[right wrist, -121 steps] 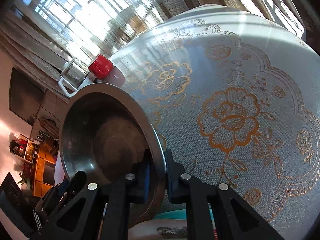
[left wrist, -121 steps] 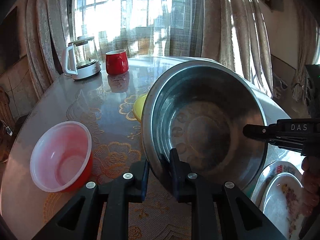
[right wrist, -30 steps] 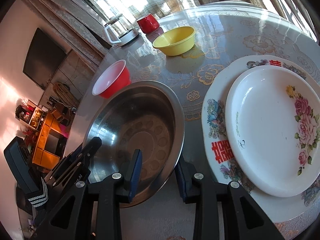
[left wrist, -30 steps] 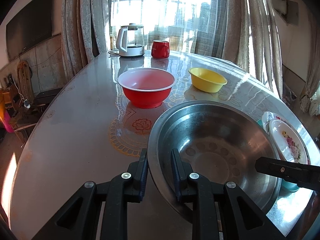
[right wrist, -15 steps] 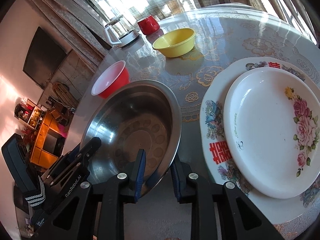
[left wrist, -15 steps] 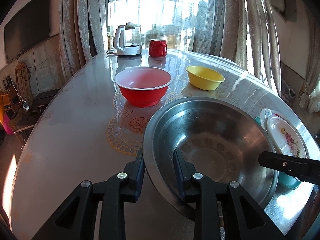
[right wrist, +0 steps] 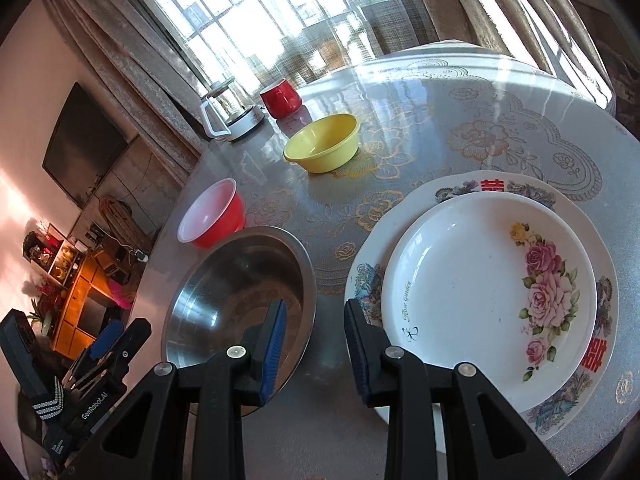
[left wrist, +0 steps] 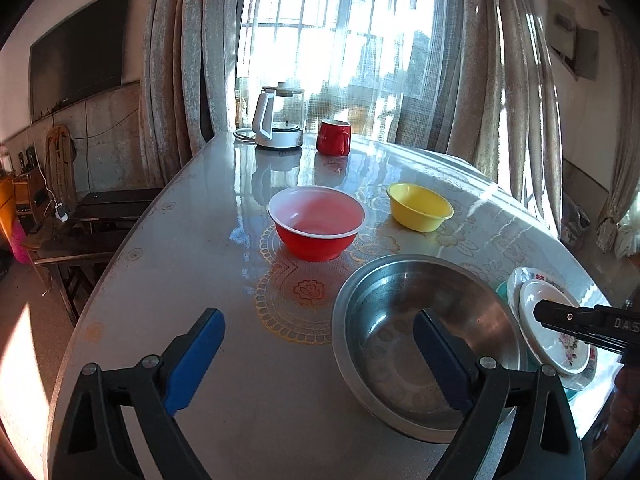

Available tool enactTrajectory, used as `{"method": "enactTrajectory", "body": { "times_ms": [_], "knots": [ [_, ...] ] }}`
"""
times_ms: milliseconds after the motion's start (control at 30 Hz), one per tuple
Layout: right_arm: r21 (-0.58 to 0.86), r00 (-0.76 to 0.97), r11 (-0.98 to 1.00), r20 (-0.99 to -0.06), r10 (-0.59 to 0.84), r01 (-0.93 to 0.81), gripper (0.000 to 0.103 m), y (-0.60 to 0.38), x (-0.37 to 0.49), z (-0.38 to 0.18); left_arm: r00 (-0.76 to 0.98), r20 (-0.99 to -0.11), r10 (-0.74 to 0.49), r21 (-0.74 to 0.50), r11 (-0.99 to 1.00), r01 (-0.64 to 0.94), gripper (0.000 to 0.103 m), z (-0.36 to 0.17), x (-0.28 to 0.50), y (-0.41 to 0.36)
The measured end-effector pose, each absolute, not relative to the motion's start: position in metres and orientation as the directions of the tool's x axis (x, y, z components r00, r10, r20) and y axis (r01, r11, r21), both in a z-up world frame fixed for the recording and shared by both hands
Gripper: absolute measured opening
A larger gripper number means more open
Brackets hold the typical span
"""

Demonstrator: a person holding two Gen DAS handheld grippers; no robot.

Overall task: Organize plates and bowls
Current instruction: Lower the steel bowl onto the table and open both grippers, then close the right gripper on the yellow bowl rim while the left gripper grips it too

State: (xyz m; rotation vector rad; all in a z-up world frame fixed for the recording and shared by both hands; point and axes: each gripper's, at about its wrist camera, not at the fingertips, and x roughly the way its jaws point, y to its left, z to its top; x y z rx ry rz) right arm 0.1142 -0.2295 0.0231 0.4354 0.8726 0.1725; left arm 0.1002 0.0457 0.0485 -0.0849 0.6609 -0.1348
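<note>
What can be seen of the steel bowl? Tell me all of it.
The steel bowl is a wide, shallow, shiny metal basin with a flat rolled rim and a ring of round dimples in its bottom. It is empty and sits upright on the table, near its front edge, beside the stacked plates and in front of the red bowl. Neither gripper clamps it: the left gripper is opening, with its rim between the spread fingers, and the right gripper straddles the rim without pressing.

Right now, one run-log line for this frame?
steel bowl: on table, released | left gripper: opening, nothing gripped | right gripper: open, straddling bowl rim | red bowl, yellow bowl: unstacked
</note>
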Motion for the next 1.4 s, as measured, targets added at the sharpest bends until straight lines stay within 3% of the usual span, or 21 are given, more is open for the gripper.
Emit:
{"method": "enactTrajectory", "body": {
  "times_ms": [667,1000,1400],
  "knots": [
    [0.407,0.625,0.908,-0.736,0.261,0.101,0.038,-0.240,0.215,0.039,0.732,-0.668,-0.135,-0.001,0.984,0.180,0.102,0.085,0.224,-0.002],
    [0.447,0.542,0.875,-0.789,0.289,0.185,0.039,-0.244,0.290,0.013,0.640,-0.755,-0.144,-0.023,0.981,0.194,0.102,0.067,0.287,-0.016],
    [0.452,0.466,0.847,-0.835,0.291,0.280,0.038,-0.248,0.352,-0.021,0.642,-0.758,-0.116,0.017,0.980,0.198,0.100,0.064,0.310,-0.030]
  ]
}}
